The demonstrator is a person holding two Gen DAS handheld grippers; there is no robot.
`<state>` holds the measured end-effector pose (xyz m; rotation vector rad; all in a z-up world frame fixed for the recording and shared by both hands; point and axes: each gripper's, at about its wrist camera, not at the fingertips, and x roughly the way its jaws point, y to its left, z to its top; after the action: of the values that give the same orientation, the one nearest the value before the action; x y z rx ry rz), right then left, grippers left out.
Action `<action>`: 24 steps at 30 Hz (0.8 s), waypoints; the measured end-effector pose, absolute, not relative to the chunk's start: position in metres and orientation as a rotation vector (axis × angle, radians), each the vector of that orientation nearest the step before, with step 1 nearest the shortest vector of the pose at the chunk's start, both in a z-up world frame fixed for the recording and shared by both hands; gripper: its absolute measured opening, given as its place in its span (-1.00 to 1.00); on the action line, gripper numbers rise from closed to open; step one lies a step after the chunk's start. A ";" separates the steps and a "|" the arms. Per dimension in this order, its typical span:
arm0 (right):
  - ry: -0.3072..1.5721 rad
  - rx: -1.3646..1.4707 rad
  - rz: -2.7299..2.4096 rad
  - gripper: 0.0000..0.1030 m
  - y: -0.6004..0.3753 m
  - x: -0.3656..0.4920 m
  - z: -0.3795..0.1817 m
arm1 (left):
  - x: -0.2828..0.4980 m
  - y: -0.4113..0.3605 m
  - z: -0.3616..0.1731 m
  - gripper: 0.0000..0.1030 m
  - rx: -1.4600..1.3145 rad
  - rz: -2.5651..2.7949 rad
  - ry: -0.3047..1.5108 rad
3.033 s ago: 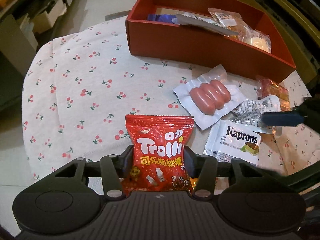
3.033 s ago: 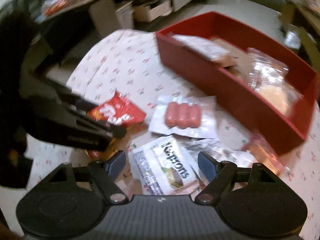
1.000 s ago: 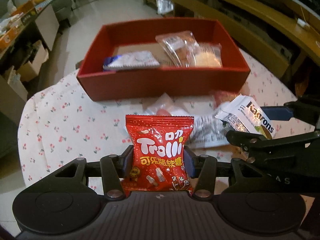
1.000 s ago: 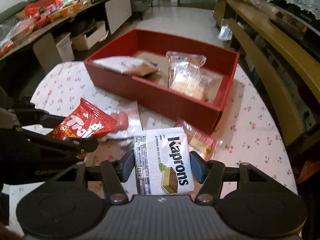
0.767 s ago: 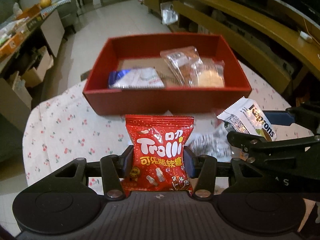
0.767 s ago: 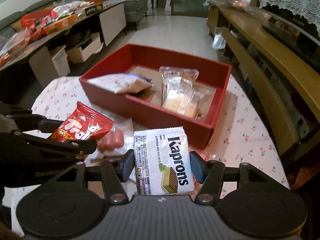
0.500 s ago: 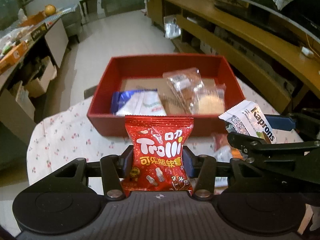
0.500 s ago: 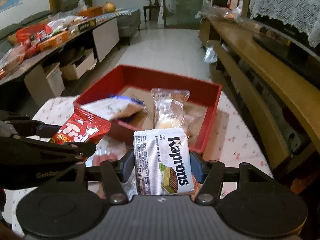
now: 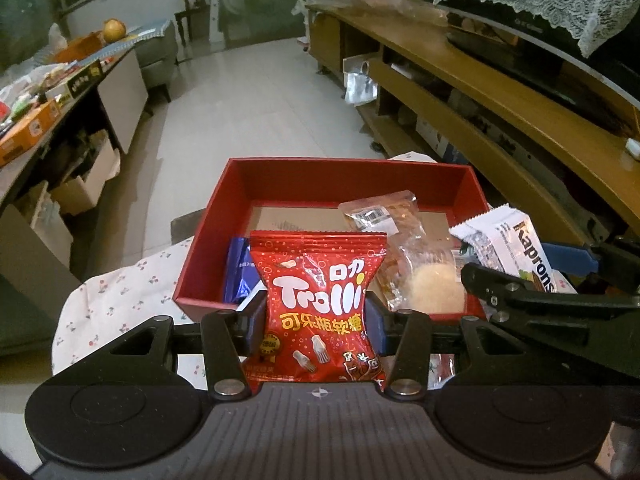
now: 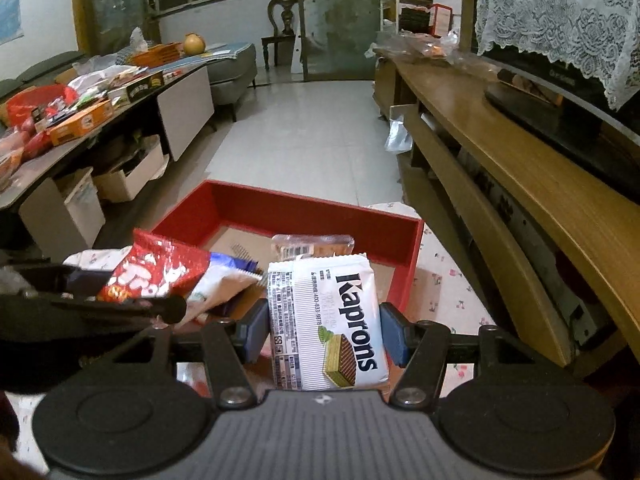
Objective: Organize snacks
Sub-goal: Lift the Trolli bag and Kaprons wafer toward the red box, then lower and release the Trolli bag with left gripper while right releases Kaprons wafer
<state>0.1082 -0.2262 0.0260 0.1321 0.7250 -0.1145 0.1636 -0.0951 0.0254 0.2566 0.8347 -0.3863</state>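
My left gripper (image 9: 312,326) is shut on a red Trolli candy bag (image 9: 320,304), held upright at the near wall of the red box (image 9: 344,170). My right gripper (image 10: 322,330) is shut on a white Kaprons wafer pack (image 10: 328,320), also at the box's (image 10: 412,256) near edge. The wafer pack (image 9: 508,248) and right gripper show at the right of the left wrist view. The Trolli bag (image 10: 156,272) shows at the left of the right wrist view. Inside the box lie a blue-and-white packet (image 9: 240,272) and clear cookie packs (image 9: 416,264).
The box stands on a cherry-print tablecloth (image 9: 116,296). A long wooden bench (image 10: 520,184) runs along the right. A low cabinet with boxes and clutter (image 10: 84,120) stands on the left. Tiled floor (image 10: 320,132) lies beyond the table.
Both grippers have risen and moved forward to the box with their packs still held. The loose snacks on the cloth have dropped out of sight below.
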 end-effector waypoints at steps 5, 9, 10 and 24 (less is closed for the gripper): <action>0.727 0.130 -0.131 0.49 -0.234 0.128 0.021 | 0.180 -0.103 0.016 0.07 0.258 -0.367 0.845; 0.744 0.141 -0.131 0.49 -0.240 0.146 0.012 | 0.194 -0.109 0.009 0.07 0.254 -0.352 0.857; 0.751 0.144 -0.130 0.49 -0.242 0.149 0.009 | 0.197 -0.111 0.006 0.07 0.258 -0.347 0.859; 0.796 0.171 -0.128 0.49 -0.255 0.187 -0.024 | 0.226 -0.122 -0.022 0.08 0.278 -0.320 0.882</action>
<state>0.1873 -0.2551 -0.0242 0.1710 0.7963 -0.1284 0.2261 -0.1223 -0.0222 0.2778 0.8816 -0.3196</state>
